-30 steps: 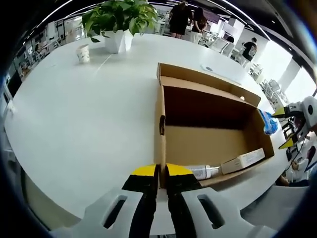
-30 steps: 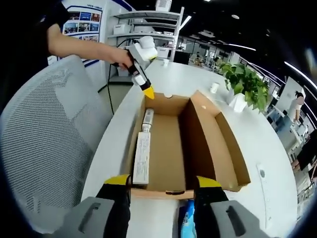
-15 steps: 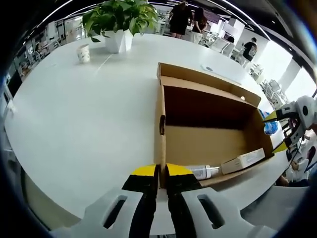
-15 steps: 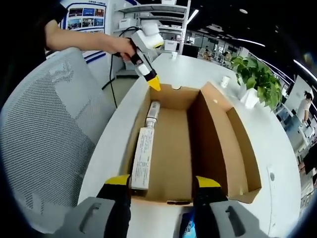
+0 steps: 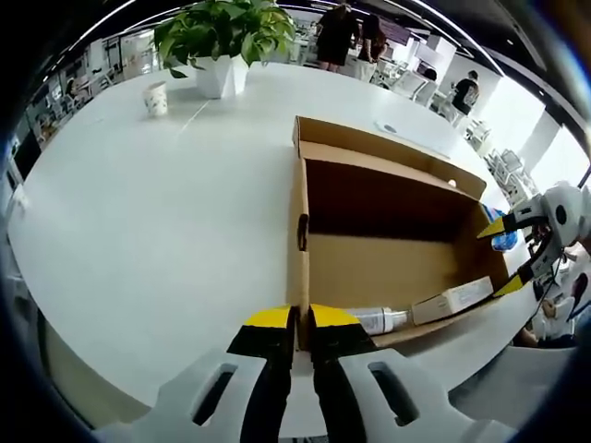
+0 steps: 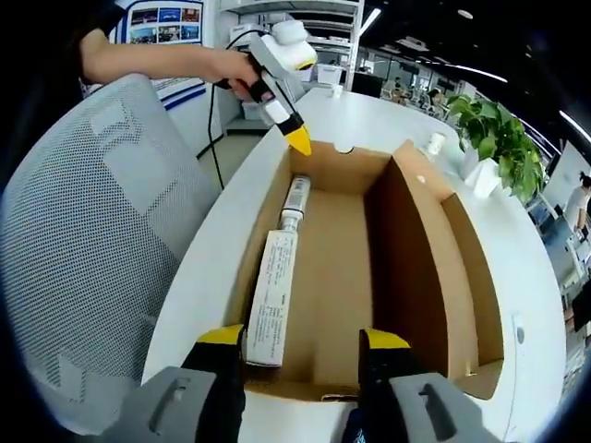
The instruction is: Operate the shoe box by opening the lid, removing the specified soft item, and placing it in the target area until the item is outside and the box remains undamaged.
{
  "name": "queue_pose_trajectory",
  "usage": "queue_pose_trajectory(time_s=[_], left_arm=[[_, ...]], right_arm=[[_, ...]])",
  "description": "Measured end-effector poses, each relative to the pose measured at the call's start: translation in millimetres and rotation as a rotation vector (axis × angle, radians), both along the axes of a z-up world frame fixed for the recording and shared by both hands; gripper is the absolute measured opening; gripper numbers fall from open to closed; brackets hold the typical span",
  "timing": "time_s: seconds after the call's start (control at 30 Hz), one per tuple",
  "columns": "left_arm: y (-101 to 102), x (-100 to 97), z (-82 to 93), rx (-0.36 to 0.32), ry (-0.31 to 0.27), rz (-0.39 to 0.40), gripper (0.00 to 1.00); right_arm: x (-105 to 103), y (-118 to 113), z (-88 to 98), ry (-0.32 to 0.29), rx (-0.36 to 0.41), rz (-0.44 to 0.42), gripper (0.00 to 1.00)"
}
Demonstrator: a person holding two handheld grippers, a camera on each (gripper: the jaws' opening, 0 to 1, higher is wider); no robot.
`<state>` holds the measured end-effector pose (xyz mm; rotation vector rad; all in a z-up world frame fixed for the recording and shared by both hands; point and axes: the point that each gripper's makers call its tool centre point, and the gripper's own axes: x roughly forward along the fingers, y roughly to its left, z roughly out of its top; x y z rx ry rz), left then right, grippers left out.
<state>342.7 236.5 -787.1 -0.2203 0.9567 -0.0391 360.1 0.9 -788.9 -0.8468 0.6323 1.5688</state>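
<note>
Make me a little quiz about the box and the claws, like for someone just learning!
1. True or false: the box is open.
2. What is the left claw shut on?
A. the box's wall
B. the cup
C. the plant
3. Fill in: the tube and the carton lie end to end along one ____ of the box.

Key
1. True. You can see right down to its floor.
2. A. Its jaws pinch the wall's top edge.
3. Wall. The right claw is open above the carton's end of the box.
</note>
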Motion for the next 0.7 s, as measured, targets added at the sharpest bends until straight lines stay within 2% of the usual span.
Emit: queue_pose_trajectory(time_s=[0.23, 0.43, 0.63, 0.7], left_arm=[[-0.1, -0.3, 0.2, -0.004, -0.001, 0.001, 0.04], [-2.2, -1.9, 1.3, -0.003, -0.001, 0.0, 0.04], [-2.5, -2.1, 1.6, -0.001, -0.002, -0.001, 0.04], [-2.0, -1.7, 1.3, 0.001, -0.002, -0.002, 0.04]], right_arm=[[3.3, 2.9, 1.1, -0.005, 0.003, -0.002, 0.47], [13.5, 2.1, 2.6, -0.05, 0.001, -0.021, 0.47], [16.9, 1.0, 3.6, -0.069, -0.001, -0.03, 0.47], [14.7, 2.1, 4.2, -0.056, 0.005, -0.031, 0.45]])
